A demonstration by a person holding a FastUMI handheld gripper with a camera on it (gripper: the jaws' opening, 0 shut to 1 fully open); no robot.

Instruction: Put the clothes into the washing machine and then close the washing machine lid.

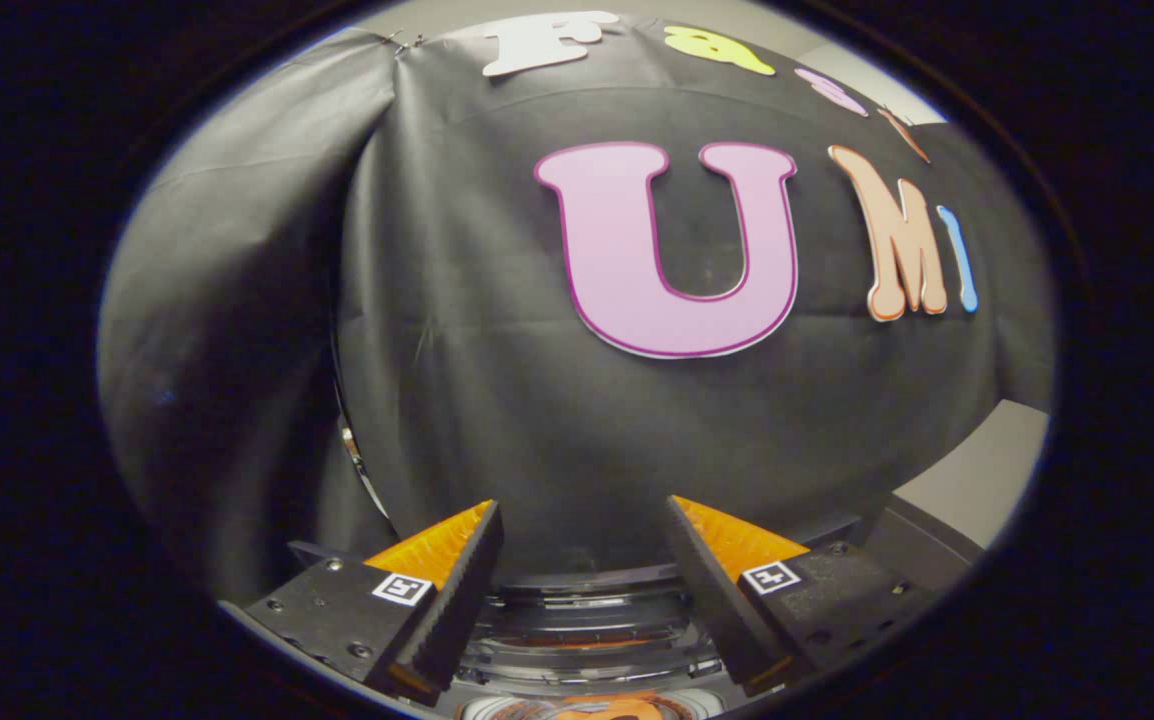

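Observation:
My gripper (582, 503) is open, with a wide gap and nothing held between its fingers. It points at the black cloth wall. Low between the fingers lies the washing machine's top (587, 625), a set of curved, glossy dark rings. Below those rings shows a small orange patch (592, 710), and I cannot tell whether it is clothing. A thin shiny curved edge (349, 445) rises left of the left finger, and I cannot tell whether it belongs to the lid.
The black cloth wall (497, 380) hangs close ahead, folded at the left. A dark grey corner of the machine's body (902, 545) juts out right of the right finger, with a pale surface (982, 465) beyond it.

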